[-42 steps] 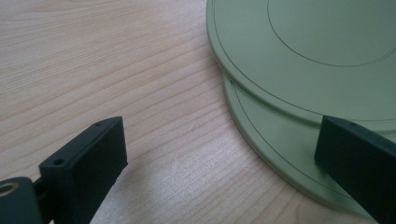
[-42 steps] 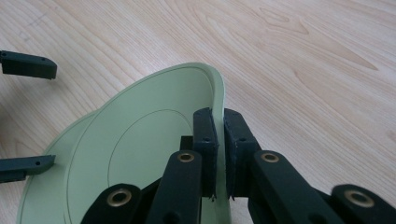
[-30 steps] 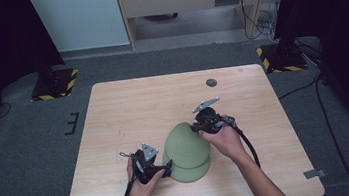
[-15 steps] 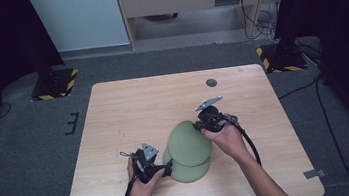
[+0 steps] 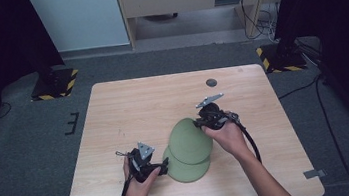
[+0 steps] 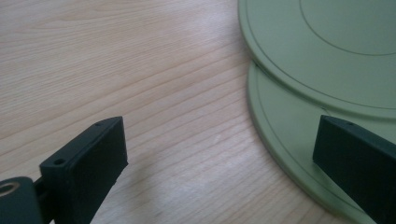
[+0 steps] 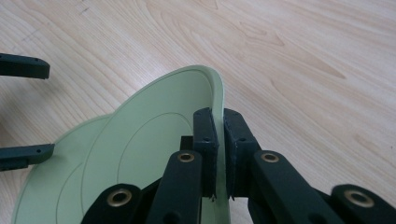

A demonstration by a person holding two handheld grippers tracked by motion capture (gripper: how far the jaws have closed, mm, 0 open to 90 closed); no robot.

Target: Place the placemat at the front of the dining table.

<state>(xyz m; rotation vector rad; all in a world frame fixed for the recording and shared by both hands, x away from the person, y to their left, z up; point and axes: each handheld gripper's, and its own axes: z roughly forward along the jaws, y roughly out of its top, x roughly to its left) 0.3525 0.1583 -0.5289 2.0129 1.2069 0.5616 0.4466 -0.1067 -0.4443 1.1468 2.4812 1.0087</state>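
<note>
- The right tool (image 7: pixel 218 154) pinches the rim of the top plate (image 5: pixel 190 139), tilting it off the lower plate (image 6: pixel 285 140).
- The left tool (image 6: pixel 224 154) is spread wide beside the lower plate on the bench (image 5: pixel 128 108).
- Next, I think: lift the top plate clear while the other stays put.

Two plates overlap near the front edge of the table (image 5: pixel 114 115), the upper plate (image 5: pixel 190 137) tilted with its far rim raised and resting partly on the lower plate (image 5: pixel 187 171), which lies flat. The left gripper (image 5: pixel 163 169) sits just left of the lower plate, and the right gripper (image 5: pixel 201 123) is at the upper plate's far right rim. A small round disc (image 5: pixel 211 82) lies well behind them near the table's far edge.
</note>
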